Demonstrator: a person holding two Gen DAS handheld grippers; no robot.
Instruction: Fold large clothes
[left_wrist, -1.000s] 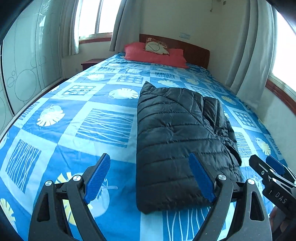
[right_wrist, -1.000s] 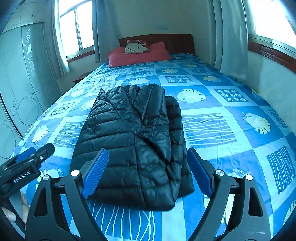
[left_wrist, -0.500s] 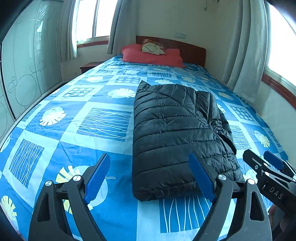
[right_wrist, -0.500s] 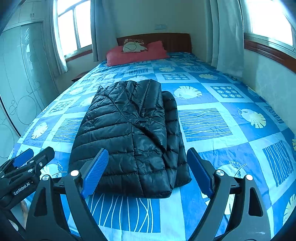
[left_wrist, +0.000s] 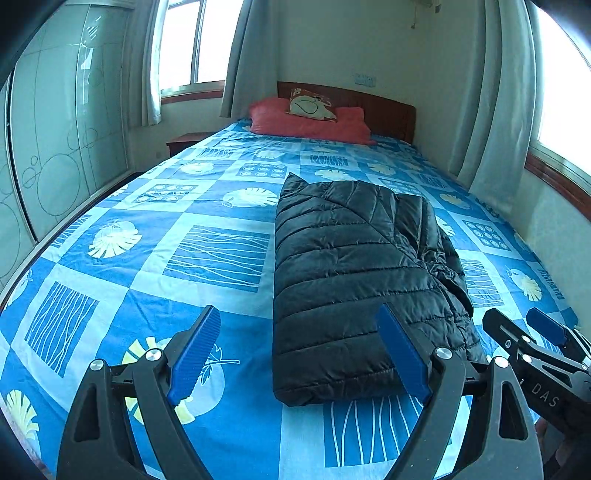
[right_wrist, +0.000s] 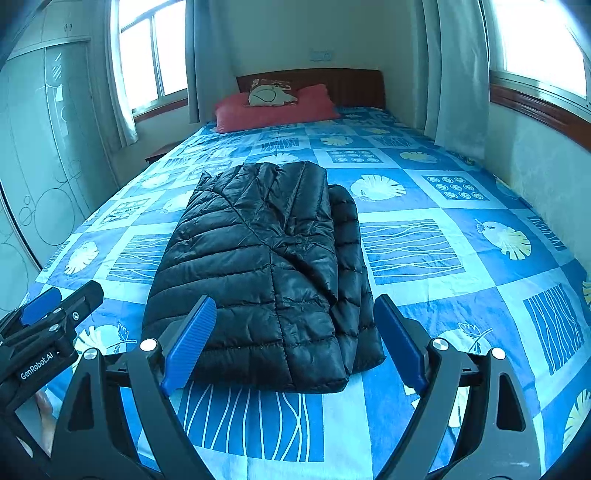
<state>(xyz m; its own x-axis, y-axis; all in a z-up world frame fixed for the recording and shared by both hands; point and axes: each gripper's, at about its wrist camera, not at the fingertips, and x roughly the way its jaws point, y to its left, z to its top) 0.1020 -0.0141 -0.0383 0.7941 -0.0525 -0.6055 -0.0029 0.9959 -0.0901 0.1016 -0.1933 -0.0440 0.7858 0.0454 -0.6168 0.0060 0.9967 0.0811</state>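
The left gripper (left_wrist: 299, 354) stood with its jaws wide apart and nothing between them. It hung above the bed (left_wrist: 110, 295), near the foot end, and pointed down at a slant. Under its left finger lay only the blue sheet with the leaf pattern. In front of its right finger lay the near left corner of the black jacket (left_wrist: 354, 280), close but not touched.

The jacket lay flat on the sheet, ahead of both tools and between them. It was already folded lengthwise into a long narrow pack. The far end pointed to the red pillow (left_wrist: 310, 123) at the headboard. On the right side of the pack a rolled part, perhaps a sleeve, stuck out a little and looked looser than the rest.

The right gripper (right_wrist: 295, 343) was also wide apart and empty. It hung just before the near edge of the jacket, and this edge showed between its two fingers, lower than the pads. In its view the left tool appeared at the left border, well apart from the cloth.

In my judgement the lengthwise fold was done and the crosswise fold was not yet begun. The next move would call for both tools to go down to the near corners, close on all layers together, and carry this edge toward the far end. The smooth, puffy cloth could slip or spring back.
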